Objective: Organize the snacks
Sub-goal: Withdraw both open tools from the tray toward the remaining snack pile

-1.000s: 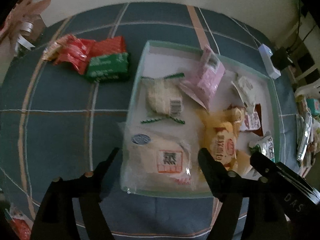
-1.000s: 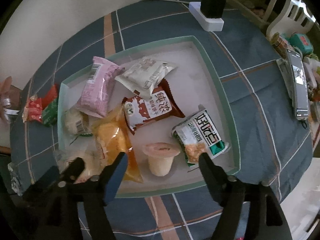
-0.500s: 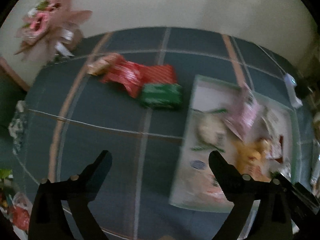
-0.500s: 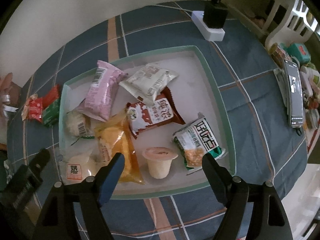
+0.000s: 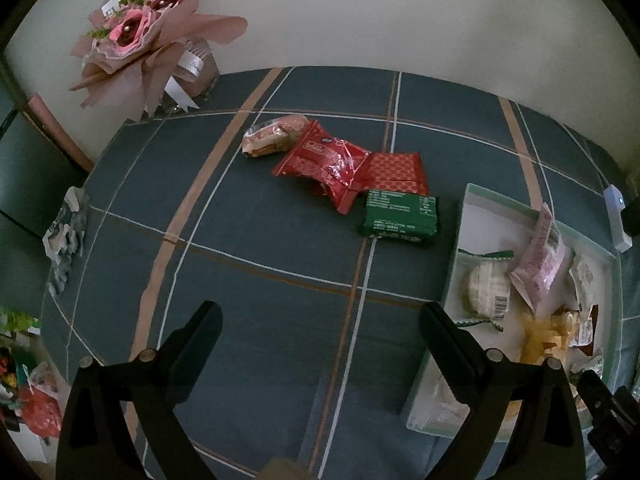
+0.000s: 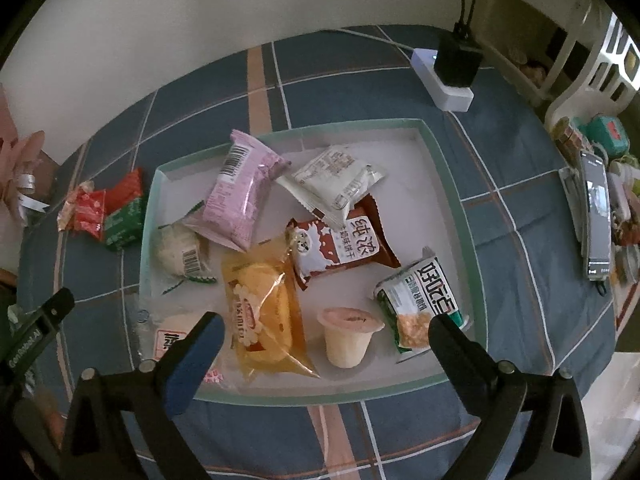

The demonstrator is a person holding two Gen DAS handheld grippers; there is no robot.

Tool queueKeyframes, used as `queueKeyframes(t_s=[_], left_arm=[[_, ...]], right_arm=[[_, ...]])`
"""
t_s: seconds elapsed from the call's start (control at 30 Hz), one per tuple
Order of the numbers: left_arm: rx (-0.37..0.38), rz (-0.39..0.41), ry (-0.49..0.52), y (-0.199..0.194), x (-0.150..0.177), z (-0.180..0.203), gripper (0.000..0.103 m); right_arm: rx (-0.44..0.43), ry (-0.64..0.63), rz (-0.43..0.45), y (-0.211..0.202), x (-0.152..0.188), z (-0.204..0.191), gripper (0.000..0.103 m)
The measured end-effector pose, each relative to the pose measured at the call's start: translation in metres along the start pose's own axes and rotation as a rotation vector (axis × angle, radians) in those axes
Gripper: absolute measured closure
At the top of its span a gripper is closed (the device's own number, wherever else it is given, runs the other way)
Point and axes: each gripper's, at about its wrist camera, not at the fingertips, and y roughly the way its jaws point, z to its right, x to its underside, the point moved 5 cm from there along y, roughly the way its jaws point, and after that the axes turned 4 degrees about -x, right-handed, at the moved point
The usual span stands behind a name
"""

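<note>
On the checked worktop (image 5: 260,272), the left tool (image 5: 320,320) hangs wide open and empty over bare cloth, its jaws having just spread. Beyond it lie red packets (image 5: 328,164) and a green packet (image 5: 400,220), just left of the tray (image 6: 452,200). The right tool (image 6: 326,328), jaws just opened wide, grips nothing above the tray's pudding cup (image 6: 350,336) and yellow cake packet (image 6: 264,304).

Two downward wrist views sharing tray (image 5: 460,236) (image 6: 448,168)

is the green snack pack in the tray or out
Out: the green pack lies on the tablecloth beside the tray, next to the red packs.
</note>
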Motion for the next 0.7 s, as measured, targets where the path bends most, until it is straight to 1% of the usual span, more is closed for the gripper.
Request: queueKeyframes(t_s=[0.2,0.4,0.6,0.7], left_arm=[[0.0,-0.001,0.03,-0.001,0.001,0.005,0.004],[0.015,-0.016,0.036,0.002,0.001,0.001,0.004],[0.008,-0.028,-0.004,0.008,-0.003,-0.015,0.004],[-0.022,-0.025,-0.027,0.011,-0.006,-0.028,0.004]], right_arm=[[-0.003,-0.011,0.012,-0.002,-0.001,-0.004,0.0],[-0.012,-0.027,0.024,-0.003,-0.001,-0.016,0.0],[-0.046,-0.058,0.047,-0.007,-0.001,-0.039,0.0],[-0.062,-0.073,0.054,-0.007,-0.001,-0.052,0.0]])
